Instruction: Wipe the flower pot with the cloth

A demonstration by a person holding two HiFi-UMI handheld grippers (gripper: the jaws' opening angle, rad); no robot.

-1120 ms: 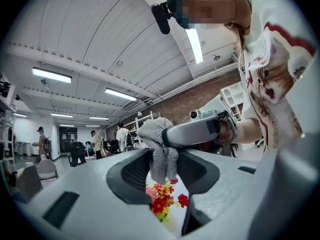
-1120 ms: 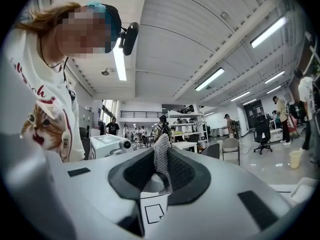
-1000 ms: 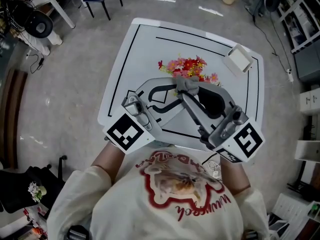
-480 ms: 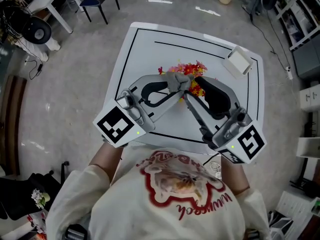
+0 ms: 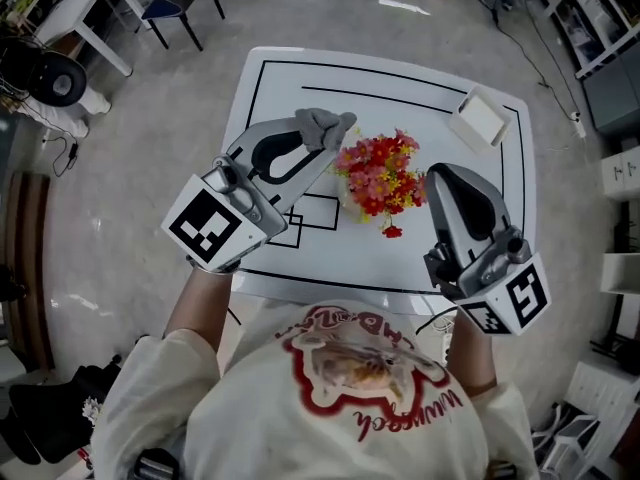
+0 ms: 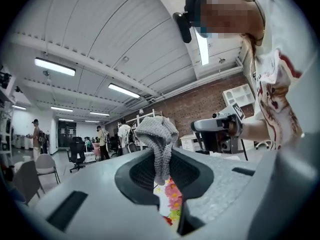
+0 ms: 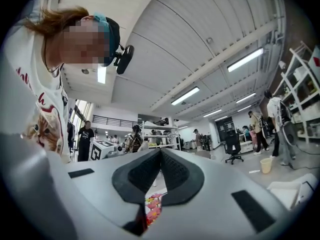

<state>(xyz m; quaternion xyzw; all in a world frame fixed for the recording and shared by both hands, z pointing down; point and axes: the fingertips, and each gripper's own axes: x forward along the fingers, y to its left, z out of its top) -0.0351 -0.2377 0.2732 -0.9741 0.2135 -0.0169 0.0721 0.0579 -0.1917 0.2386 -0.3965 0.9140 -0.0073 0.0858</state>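
A bunch of red and pink flowers (image 5: 380, 178) stands mid-table and hides its pot from above. My left gripper (image 5: 318, 140) is just left of the flowers; its jaws have just been closing, and they are now shut on a grey knitted cloth (image 5: 322, 124). In the left gripper view the cloth (image 6: 156, 134) bunches above the left gripper (image 6: 162, 156), with flowers (image 6: 172, 199) below. My right gripper (image 5: 447, 174) is right of the flowers, shut and holding nothing. In its own view the right gripper (image 7: 161, 154) has its jaws meeting, and flowers (image 7: 152, 204) show beneath.
The white table (image 5: 270, 78) carries black marked lines. A small white box (image 5: 478, 118) sits at its far right corner. Chairs, tables, shelving and a beige cup stand on the floor around it. People stand in the distant hall.
Both grippers met over the flowers with the cloth at their tips. Now the left has carried the cloth off to the left, and the right has drawn back to the right without it.
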